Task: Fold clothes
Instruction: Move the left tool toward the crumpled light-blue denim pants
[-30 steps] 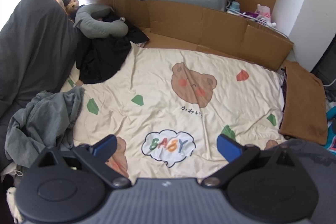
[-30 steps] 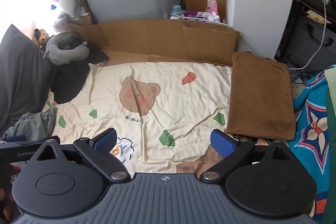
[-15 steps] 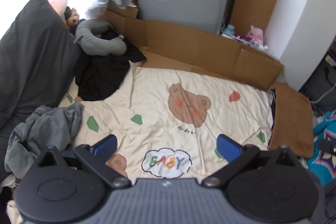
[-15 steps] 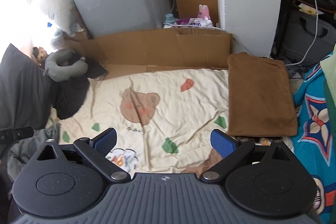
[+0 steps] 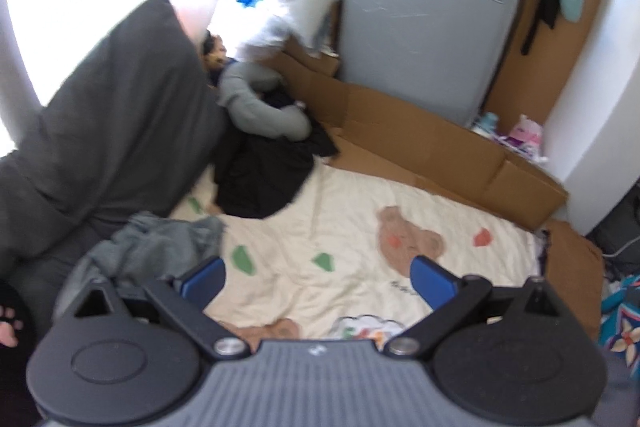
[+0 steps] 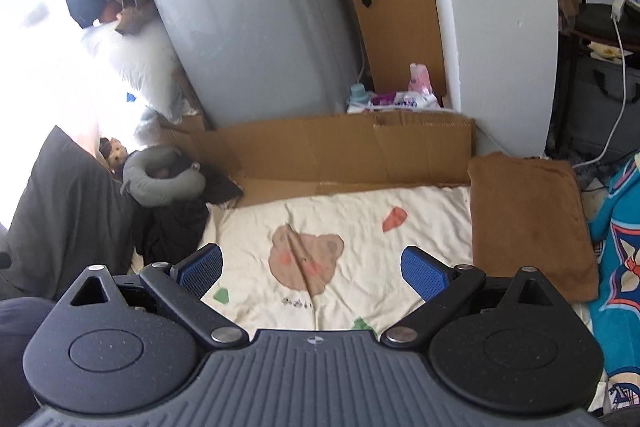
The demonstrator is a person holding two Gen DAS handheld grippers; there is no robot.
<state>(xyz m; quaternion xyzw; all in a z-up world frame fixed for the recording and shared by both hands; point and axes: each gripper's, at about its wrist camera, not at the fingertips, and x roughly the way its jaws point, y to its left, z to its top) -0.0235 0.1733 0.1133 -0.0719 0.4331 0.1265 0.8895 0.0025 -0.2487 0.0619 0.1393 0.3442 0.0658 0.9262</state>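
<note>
A crumpled grey garment lies at the left edge of the cream bear-print blanket, just beyond my left gripper's left finger. A black garment lies heaped further back on the left, seen as the black garment in the right wrist view too. My left gripper hovers open above the blanket with nothing between its blue pads. My right gripper is open as well, held high over the blanket near the bear print, holding nothing.
A dark grey pillow and a grey neck pillow crowd the left side. Flattened cardboard and a grey appliance stand behind the blanket. A brown folded cloth lies at its right, with patterned blue fabric beyond.
Both grippers have risen and tilted up, so more of the back wall and appliance shows. The left one has also swung left toward the grey garment. Both stay open.
</note>
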